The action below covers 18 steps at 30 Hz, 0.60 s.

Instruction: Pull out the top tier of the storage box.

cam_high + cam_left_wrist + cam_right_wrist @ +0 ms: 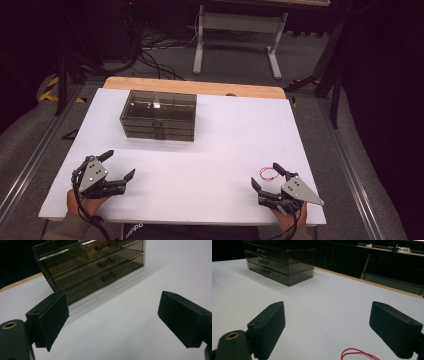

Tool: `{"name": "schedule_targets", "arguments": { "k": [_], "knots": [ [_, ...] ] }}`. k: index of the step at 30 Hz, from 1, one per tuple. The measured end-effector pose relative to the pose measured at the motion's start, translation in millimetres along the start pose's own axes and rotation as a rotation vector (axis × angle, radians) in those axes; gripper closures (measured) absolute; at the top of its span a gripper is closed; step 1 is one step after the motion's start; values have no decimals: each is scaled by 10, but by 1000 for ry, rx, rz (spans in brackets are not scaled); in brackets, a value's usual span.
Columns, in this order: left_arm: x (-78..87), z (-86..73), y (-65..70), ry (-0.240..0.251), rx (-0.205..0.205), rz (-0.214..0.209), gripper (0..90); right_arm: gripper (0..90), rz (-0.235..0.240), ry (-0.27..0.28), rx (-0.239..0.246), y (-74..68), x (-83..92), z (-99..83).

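A smoky see-through drawer box (158, 115) with three shut drawers stands on the white table (210, 150) toward the back left. It shows tilted ahead in the left gripper view (95, 267) and at the far left in the right gripper view (279, 263). My left gripper (120, 165) rests near the front left edge, open, nothing between its jaws. My right gripper (267, 176) sits near the front right edge, open and empty too. A loop of thin red wire (269, 173) lies on the table right by the right gripper's far jaw; it lies between the jaws, low in the right gripper view (358, 354).
A bare wooden strip (195, 86) runs along the table's far edge. Beyond it stand a white table frame (239, 35) and loose cables on the floor (155, 60). Metal rails run along both sides of the table.
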<state>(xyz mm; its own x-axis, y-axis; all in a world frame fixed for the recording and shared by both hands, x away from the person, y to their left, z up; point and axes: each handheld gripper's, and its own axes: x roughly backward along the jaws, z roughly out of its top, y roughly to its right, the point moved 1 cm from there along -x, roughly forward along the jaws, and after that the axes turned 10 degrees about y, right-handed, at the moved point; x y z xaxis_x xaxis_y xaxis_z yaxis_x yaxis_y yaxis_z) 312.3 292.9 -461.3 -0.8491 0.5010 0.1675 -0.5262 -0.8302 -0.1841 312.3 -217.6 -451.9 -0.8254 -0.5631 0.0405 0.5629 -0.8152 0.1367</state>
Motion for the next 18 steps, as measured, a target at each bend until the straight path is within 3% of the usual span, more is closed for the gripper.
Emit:
{"name": "schedule_targets", "arguments": {
  "k": [6,13,18],
  "knots": [
    [-91,9,51,-27,-28,-15,133,152,-11,-10,2,13,27,-18],
    [-125,18,62,-53,-66,-7,124,162,-33,-9,6,39,-2,-19],
    [-247,48,72,-78,-101,-1,129,168,-36,-10,9,38,-43,-24]
  ]
}}
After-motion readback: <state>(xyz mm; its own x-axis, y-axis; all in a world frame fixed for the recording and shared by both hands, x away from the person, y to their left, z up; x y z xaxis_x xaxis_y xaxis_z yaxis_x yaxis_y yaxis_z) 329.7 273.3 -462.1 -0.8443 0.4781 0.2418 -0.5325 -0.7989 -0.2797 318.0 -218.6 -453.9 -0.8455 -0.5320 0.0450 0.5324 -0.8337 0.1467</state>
